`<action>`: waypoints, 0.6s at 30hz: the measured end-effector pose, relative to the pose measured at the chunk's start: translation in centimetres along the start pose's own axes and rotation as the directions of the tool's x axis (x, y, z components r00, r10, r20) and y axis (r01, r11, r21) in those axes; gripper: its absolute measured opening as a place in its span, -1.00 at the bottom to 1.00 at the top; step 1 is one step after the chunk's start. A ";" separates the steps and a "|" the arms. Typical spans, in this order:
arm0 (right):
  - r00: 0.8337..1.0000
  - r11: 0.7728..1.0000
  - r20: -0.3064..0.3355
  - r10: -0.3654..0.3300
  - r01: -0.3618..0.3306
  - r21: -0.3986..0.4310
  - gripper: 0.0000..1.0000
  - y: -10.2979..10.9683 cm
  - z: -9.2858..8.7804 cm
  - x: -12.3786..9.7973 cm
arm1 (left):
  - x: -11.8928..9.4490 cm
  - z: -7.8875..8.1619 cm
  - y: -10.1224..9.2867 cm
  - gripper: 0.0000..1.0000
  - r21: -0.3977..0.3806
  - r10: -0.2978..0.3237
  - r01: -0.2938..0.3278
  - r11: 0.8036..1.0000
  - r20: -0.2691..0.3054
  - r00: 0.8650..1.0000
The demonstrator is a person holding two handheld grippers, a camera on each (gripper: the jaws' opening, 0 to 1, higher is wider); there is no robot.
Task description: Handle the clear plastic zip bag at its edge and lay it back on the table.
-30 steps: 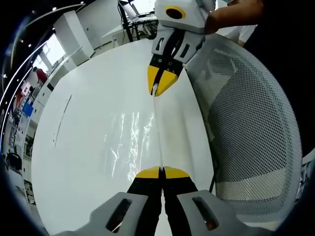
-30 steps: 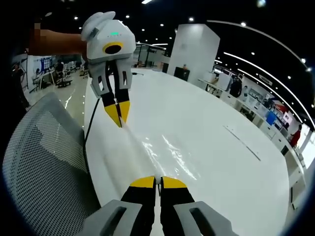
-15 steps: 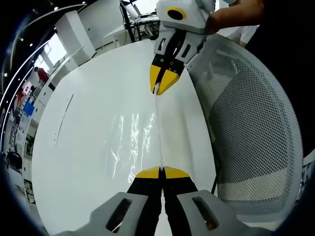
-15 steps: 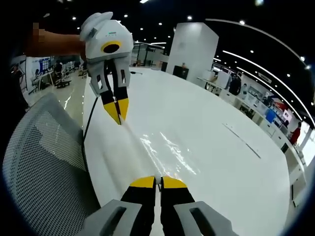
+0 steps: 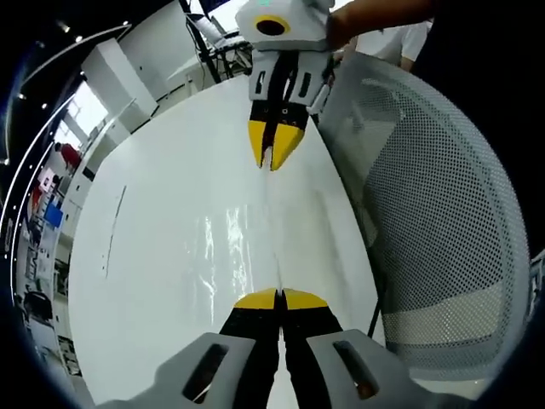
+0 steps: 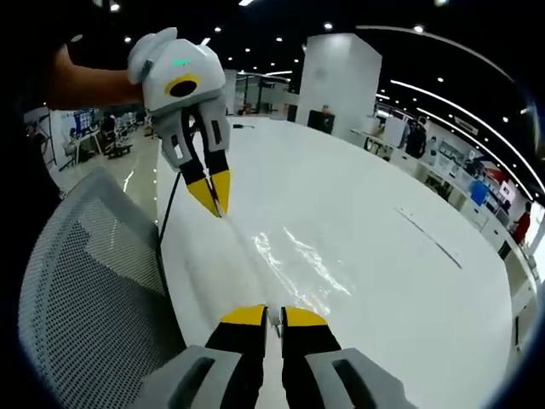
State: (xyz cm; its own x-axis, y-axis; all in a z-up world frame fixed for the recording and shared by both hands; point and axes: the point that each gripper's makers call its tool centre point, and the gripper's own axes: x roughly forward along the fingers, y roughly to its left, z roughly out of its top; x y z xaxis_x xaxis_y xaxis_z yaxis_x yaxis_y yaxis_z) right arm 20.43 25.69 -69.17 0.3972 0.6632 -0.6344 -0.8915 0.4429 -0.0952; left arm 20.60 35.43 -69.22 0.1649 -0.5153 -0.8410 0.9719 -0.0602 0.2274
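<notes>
Over glossy white table (image 5: 153, 256), clear crinkled bag (image 5: 234, 247) edge pinched by both tongs (image 5: 279, 296) (image 6: 272, 317)

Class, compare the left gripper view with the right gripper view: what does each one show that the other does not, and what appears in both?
Left gripper view alone: the left gripper from behind, the right gripper head-on.

Right gripper view alone: the white pillar, ceiling lights, and the reverse pairing of grippers.

Both: the clear zip bag stretched between the two shut grippers by one edge, the white table, the mesh chair.
</notes>
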 end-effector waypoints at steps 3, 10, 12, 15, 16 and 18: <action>1.000 0.999 -0.014 0.014 -0.014 -0.038 -0.87 0.2 0.2 -0.4 | 0.1 0.1 -0.1 -1.00 0.017 -0.002 0.002 1.000 -0.006 1.000; 0.999 0.996 -0.024 0.035 -0.037 -0.083 -0.84 0.2 1.1 -1.9 | 0.0 0.0 -0.4 -1.00 0.030 -0.004 0.004 1.000 -0.021 1.000; 0.999 0.995 -0.020 0.035 -0.037 -0.088 -0.84 0.0 1.4 -2.2 | 0.0 0.0 -0.5 -1.00 0.031 -0.003 0.003 1.000 -0.024 1.000; 0.999 0.996 -0.008 0.037 -0.038 -0.085 -0.84 -0.2 1.8 -2.4 | 0.0 0.1 -0.6 -1.00 0.037 0.001 0.000 0.999 -0.027 1.000; 0.999 0.996 -0.009 0.038 -0.039 -0.085 -0.84 -0.3 1.8 -2.3 | 0.0 0.2 -0.6 -1.00 0.036 -0.001 0.002 0.999 -0.026 1.000; 0.999 0.996 -0.002 0.052 -0.052 -0.076 -0.84 -0.1 1.9 -2.1 | -0.1 0.3 -0.6 -1.00 0.036 0.000 0.001 0.999 -0.027 1.000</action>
State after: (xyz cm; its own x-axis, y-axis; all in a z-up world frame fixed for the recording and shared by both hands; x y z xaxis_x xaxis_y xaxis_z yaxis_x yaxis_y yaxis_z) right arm 20.06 25.38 -66.40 0.3501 0.6841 -0.6399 -0.9248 0.3611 -0.1199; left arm 19.94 35.31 -69.15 0.1696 -0.4917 -0.8541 0.9654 -0.0915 0.2444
